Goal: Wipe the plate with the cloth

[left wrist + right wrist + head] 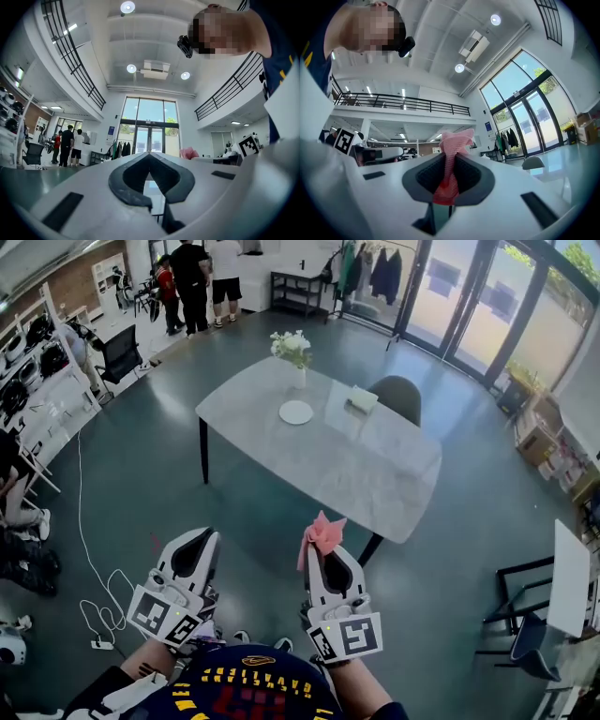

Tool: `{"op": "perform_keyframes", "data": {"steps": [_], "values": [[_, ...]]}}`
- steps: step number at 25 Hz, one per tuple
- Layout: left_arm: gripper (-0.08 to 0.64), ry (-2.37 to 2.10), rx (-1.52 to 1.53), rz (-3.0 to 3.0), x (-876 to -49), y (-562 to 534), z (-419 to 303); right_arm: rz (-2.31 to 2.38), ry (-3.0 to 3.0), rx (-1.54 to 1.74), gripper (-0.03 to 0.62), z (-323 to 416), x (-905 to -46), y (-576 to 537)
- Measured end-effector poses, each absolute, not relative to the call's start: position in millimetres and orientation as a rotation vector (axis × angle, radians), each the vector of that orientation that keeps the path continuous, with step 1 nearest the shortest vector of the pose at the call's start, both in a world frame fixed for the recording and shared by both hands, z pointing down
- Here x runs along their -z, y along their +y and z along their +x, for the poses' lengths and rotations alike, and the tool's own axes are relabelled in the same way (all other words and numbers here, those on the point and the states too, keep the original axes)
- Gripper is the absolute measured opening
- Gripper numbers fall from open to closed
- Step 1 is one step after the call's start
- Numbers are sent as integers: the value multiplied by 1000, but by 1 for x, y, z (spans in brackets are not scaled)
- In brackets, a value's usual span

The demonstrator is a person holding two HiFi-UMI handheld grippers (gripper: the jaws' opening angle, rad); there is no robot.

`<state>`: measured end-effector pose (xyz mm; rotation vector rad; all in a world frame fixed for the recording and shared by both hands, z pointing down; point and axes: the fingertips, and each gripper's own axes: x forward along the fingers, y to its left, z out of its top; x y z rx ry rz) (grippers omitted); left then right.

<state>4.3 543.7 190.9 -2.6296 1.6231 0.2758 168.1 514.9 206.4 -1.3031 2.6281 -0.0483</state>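
A white plate (296,412) lies on the grey table (375,474), far ahead of both grippers. My right gripper (323,542) is shut on a pink cloth (322,532), which bunches up out of the jaw tips; in the right gripper view the cloth (451,159) runs down between the closed jaws. My left gripper (207,535) is shut and holds nothing; in the left gripper view its jaws (149,155) meet at the tips. Both grippers are held close to my body, well short of the table.
A vase of white flowers (292,351) and a small folded item (361,401) sit on the table near the plate. A dark chair (399,396) stands behind it. People stand at the far back left; cables lie on the floor at left.
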Motion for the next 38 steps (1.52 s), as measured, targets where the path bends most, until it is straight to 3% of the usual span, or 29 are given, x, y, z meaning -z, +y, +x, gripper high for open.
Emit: {"op": "perform_keyframes", "data": {"steps": [11,28,38], "values": [[3,1685,-188,-2714,-229,489,-1,-1343,2698,161,46,165,-239,463],[3,1468,-280,-2954,-263,235,-112,-1725,2677,183,46,60,-265,254],[3,1520,-290,-2990,-282,164,-156,-1758,2709,226,46,21,-277,192]]}}
